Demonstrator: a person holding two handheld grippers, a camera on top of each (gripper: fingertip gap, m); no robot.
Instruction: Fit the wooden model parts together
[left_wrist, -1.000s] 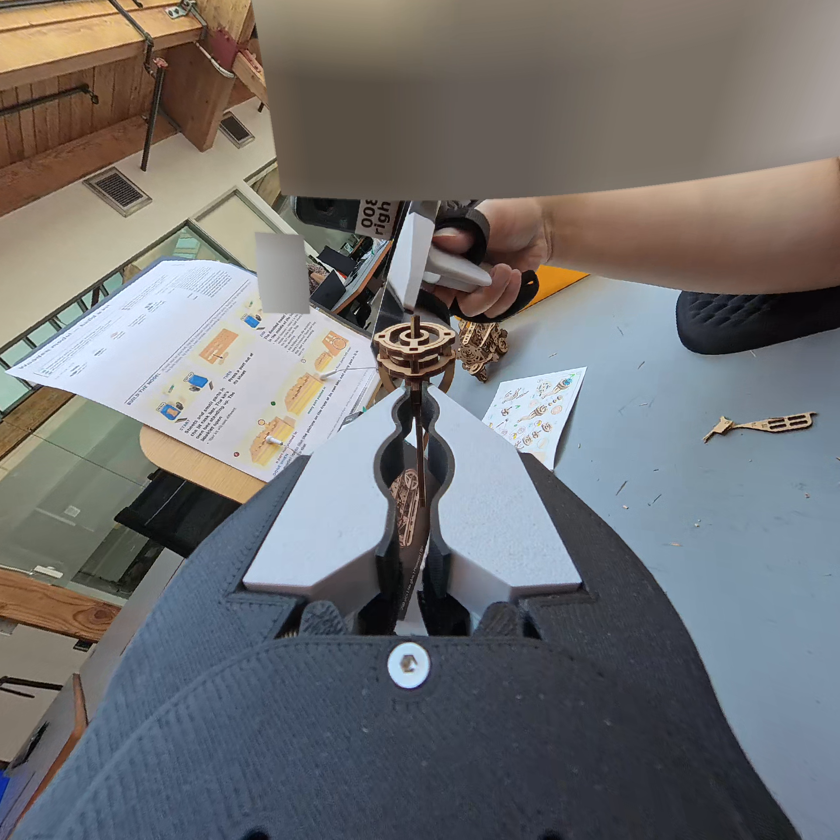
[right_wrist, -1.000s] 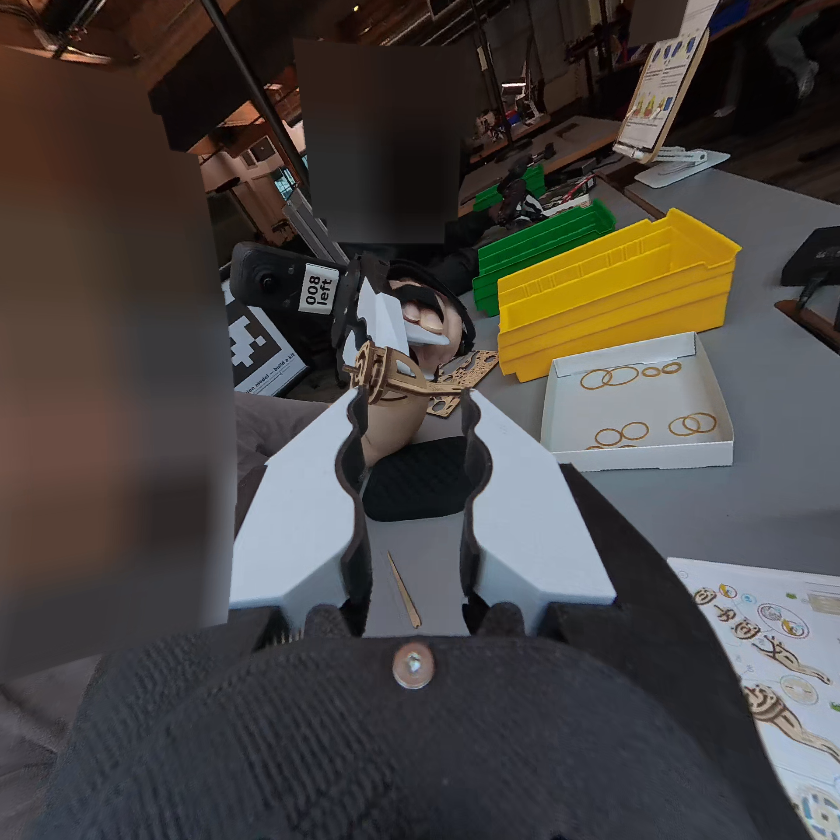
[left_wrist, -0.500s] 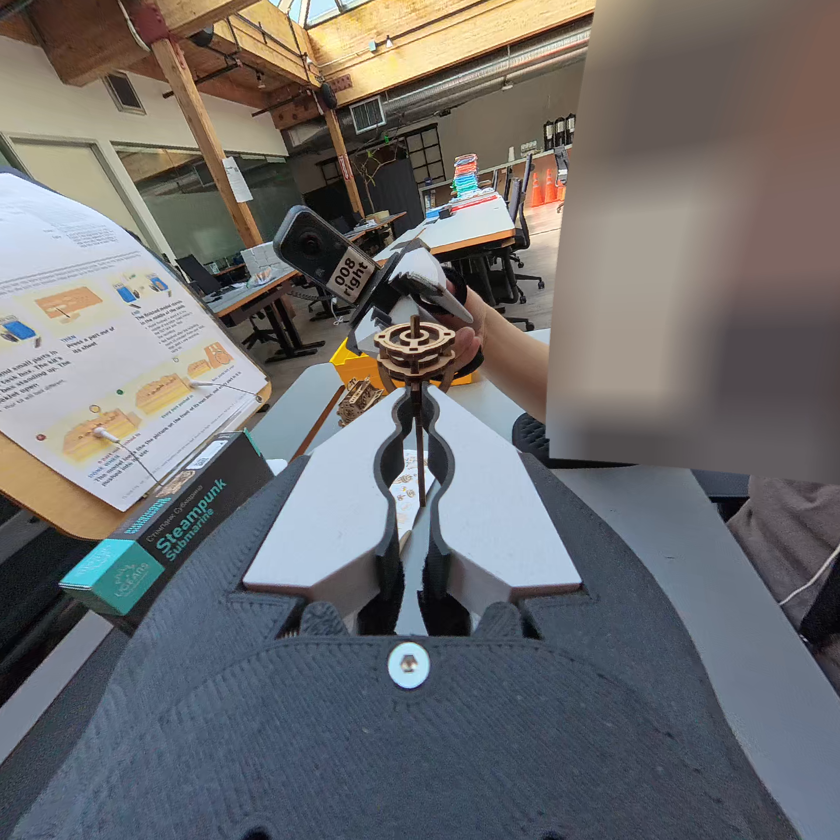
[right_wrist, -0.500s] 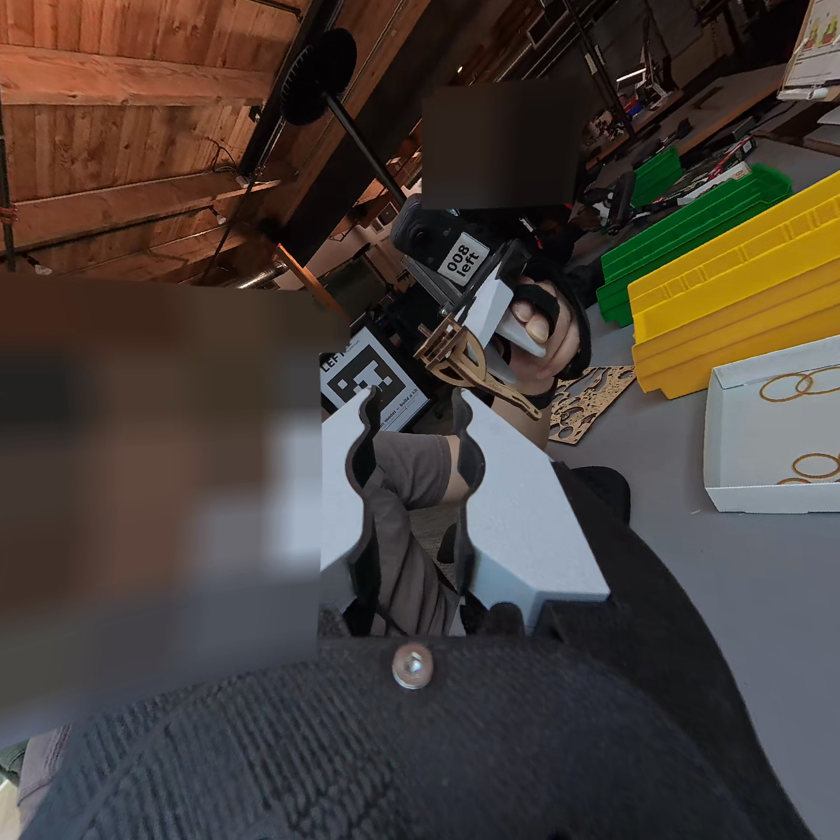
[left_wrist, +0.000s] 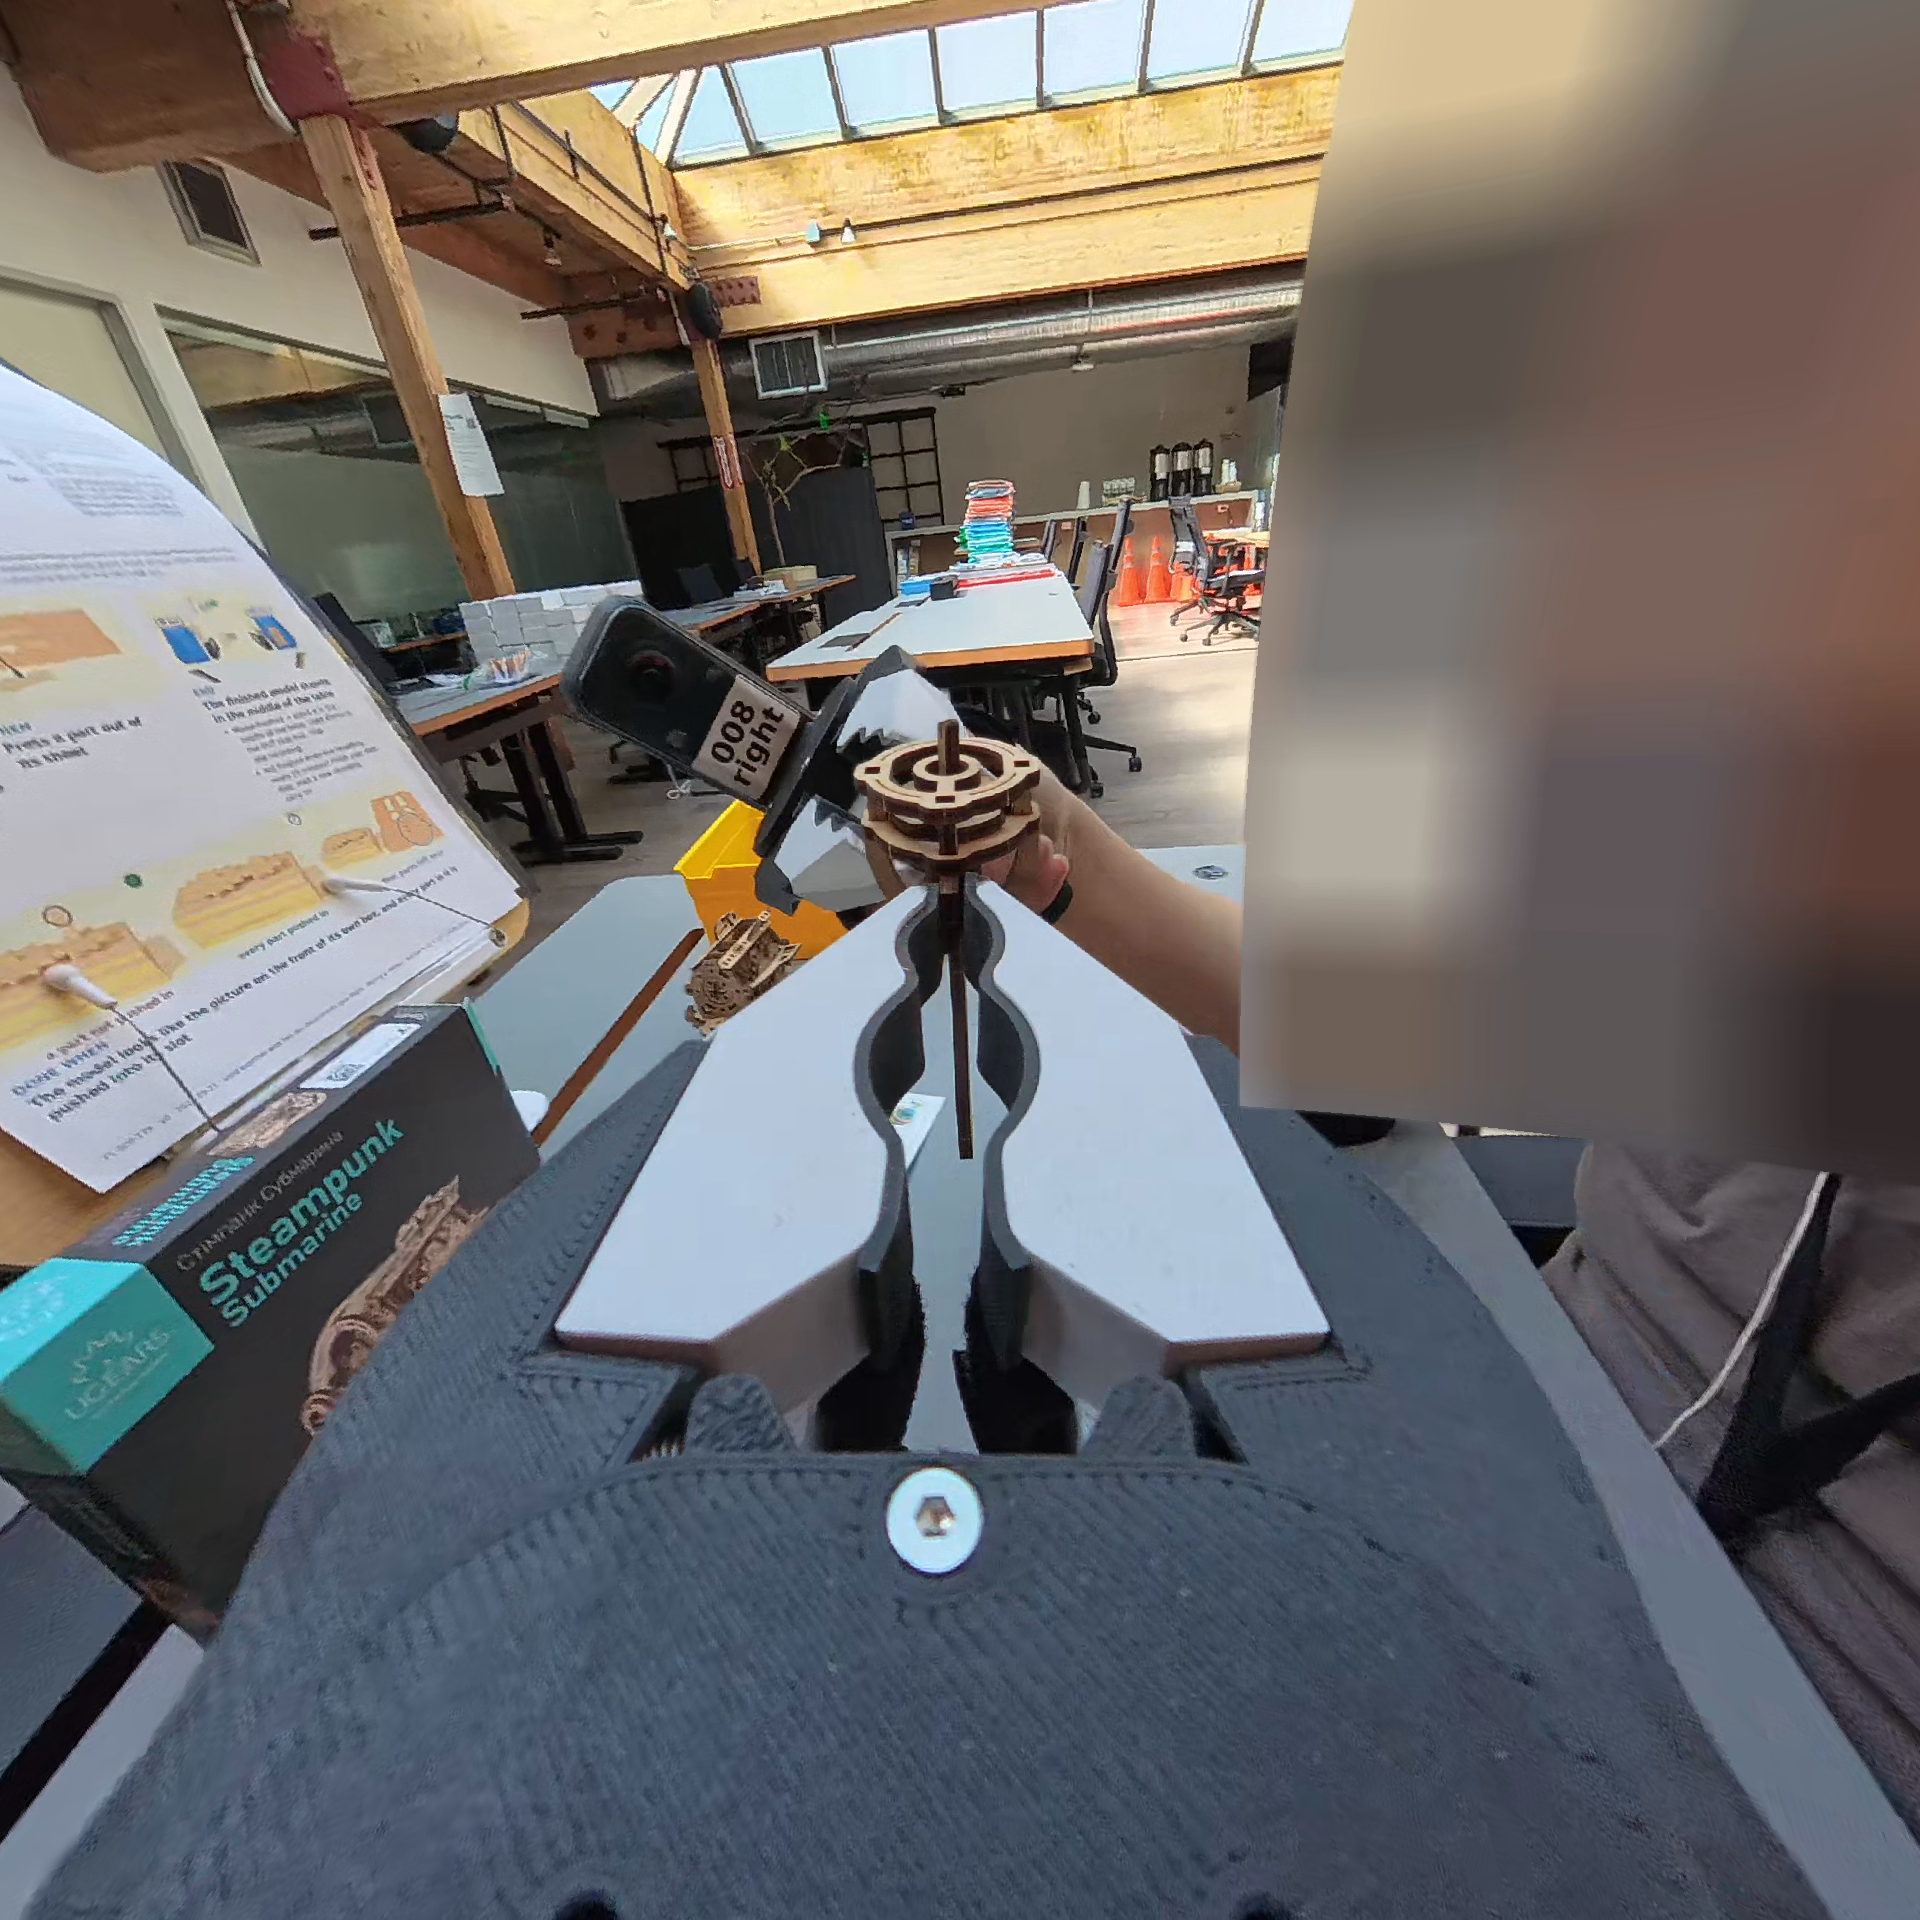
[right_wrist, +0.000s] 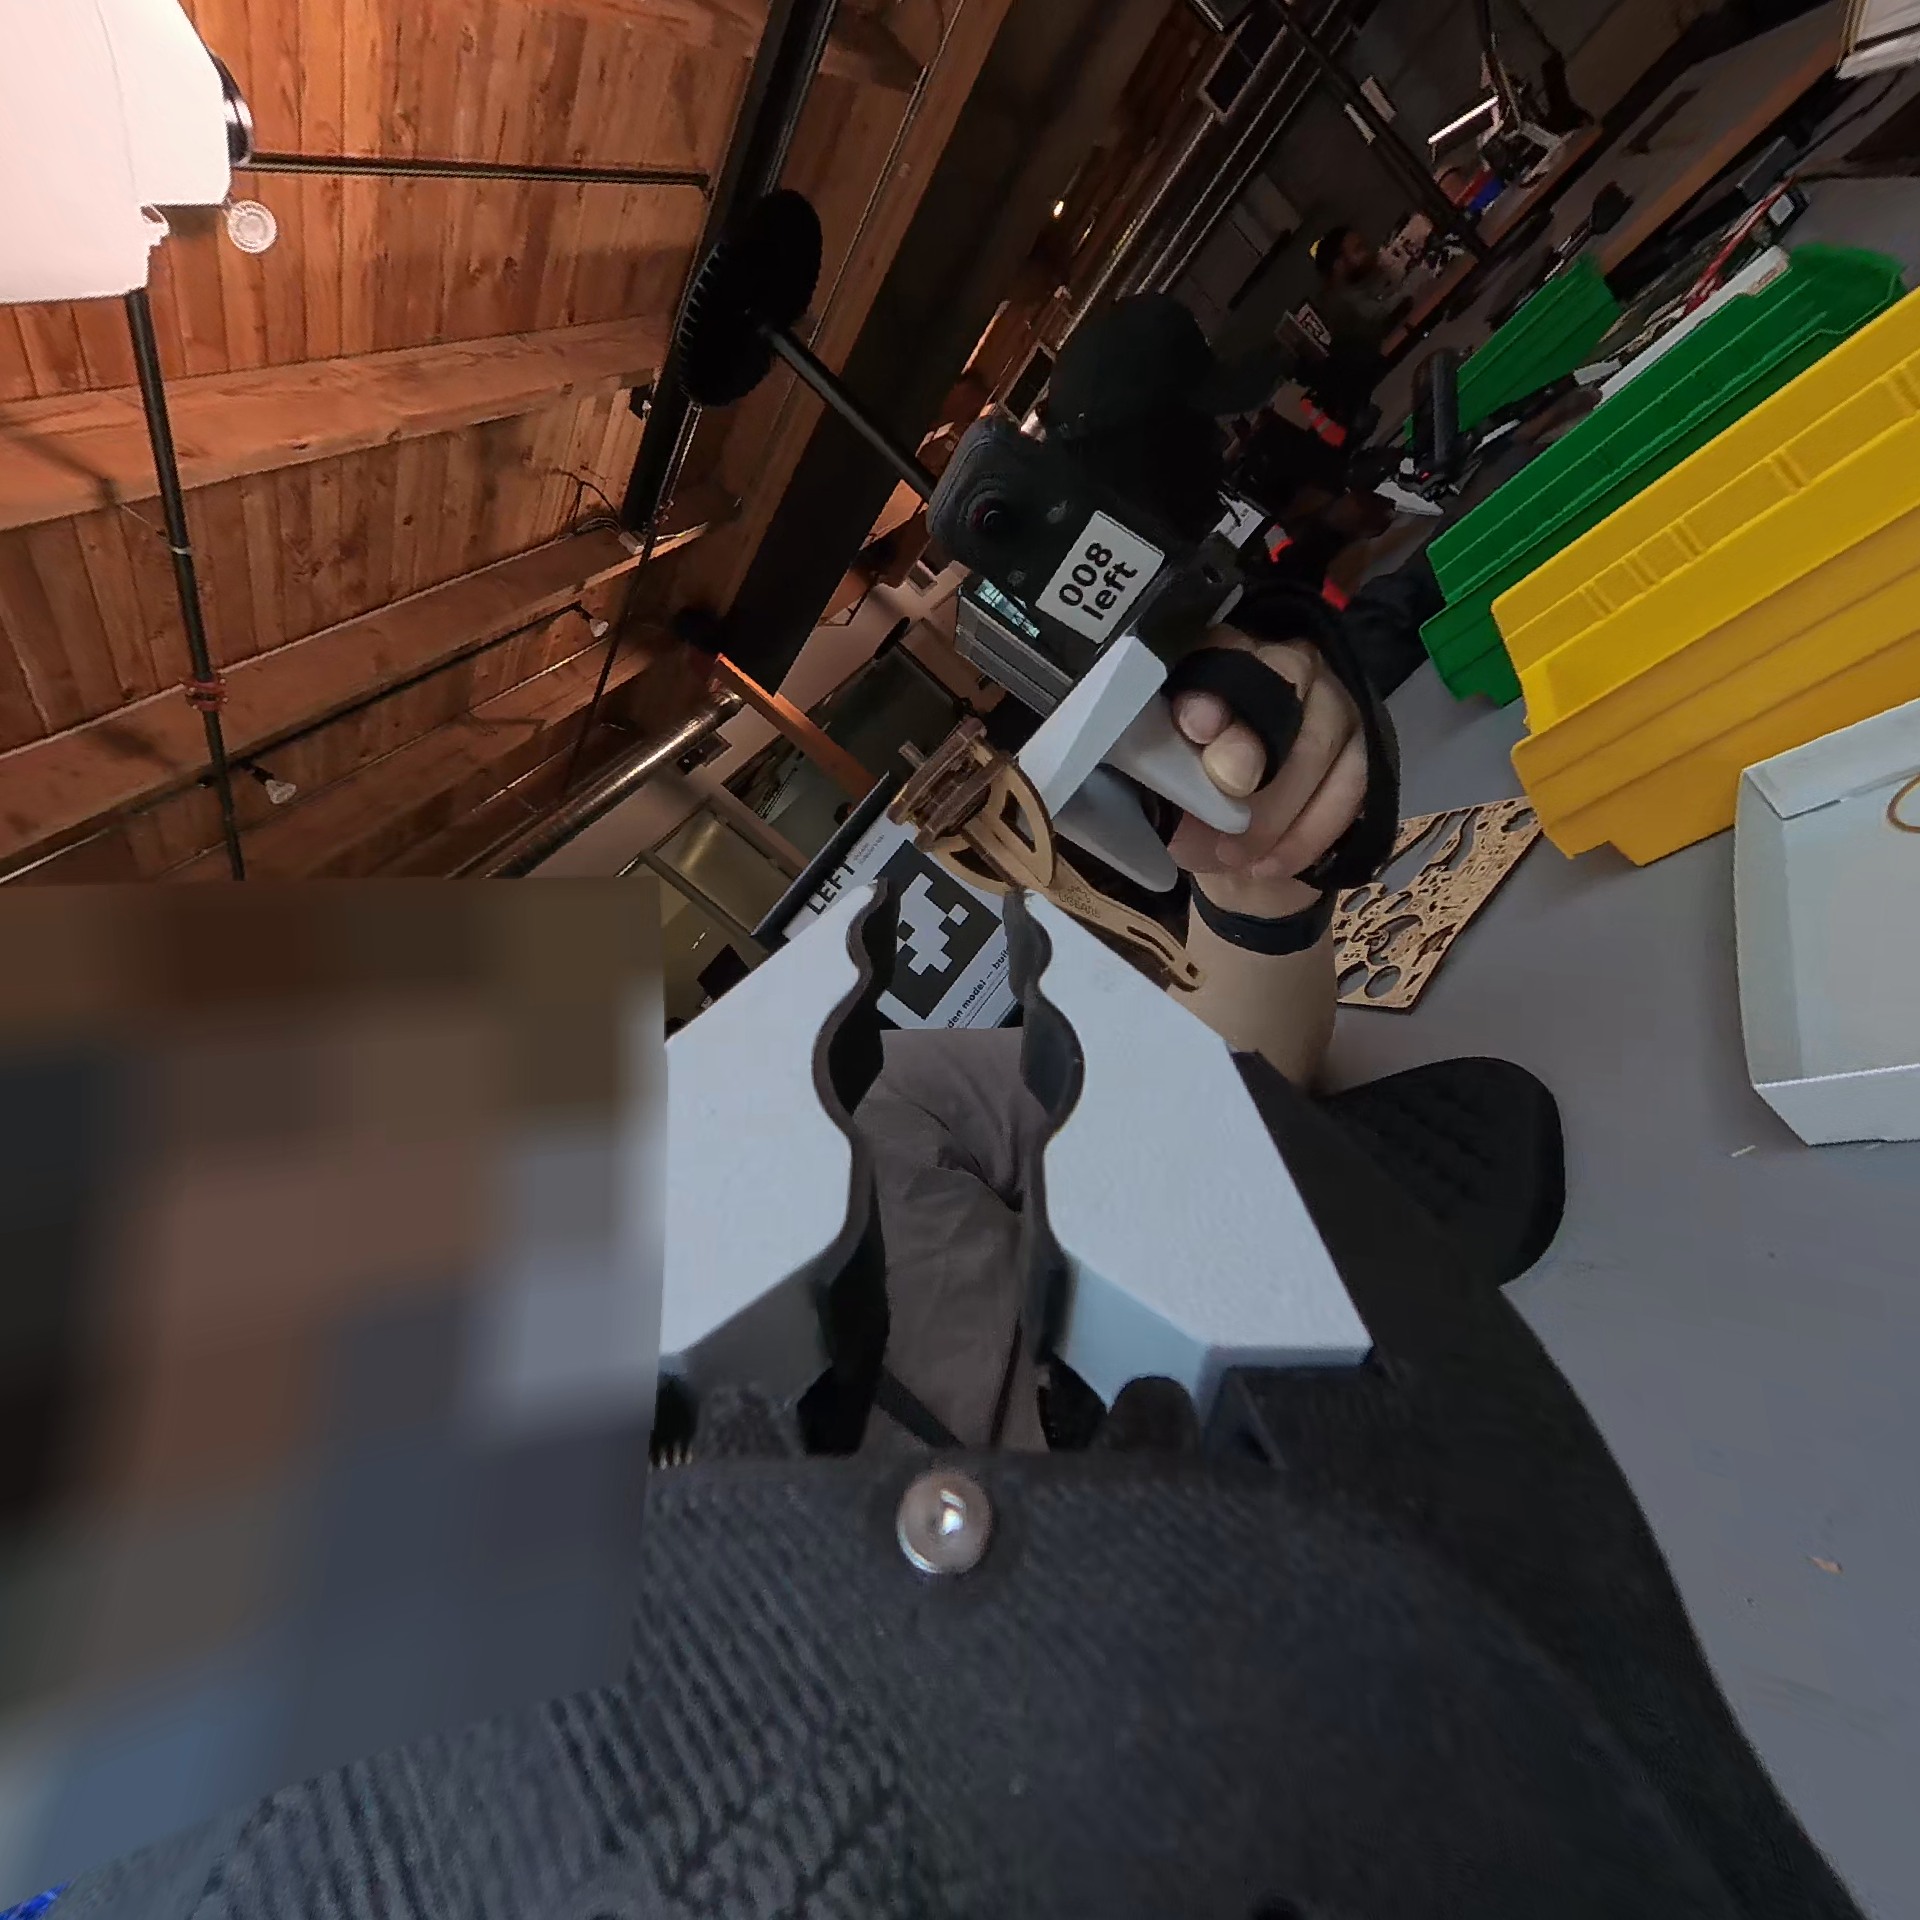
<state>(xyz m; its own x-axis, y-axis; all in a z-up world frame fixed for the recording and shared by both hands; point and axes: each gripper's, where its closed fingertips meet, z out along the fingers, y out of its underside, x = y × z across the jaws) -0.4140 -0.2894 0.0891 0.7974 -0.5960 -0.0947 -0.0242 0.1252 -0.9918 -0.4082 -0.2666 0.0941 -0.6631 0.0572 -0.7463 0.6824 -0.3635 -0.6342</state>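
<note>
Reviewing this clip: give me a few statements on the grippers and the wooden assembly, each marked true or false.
1. The left gripper is clamped on the wooden assembly. True.
2. The right gripper holds a wooden part. False: its jaws are apart, nothing between them.
3. The assembly rests on the table. False: it is held in the air.
4. A yellow bin stands on the table. True.

Your left wrist camera looks forward, level, along its fingers (left_wrist: 790, 1122) toward the room, with the right gripper (left_wrist: 831, 790) close ahead. Your right wrist camera tilts upward toward the ceiling, facing the left gripper (right_wrist: 1049, 769) nearby. Both views share the wooden model part (left_wrist: 945, 800) between them.
</note>
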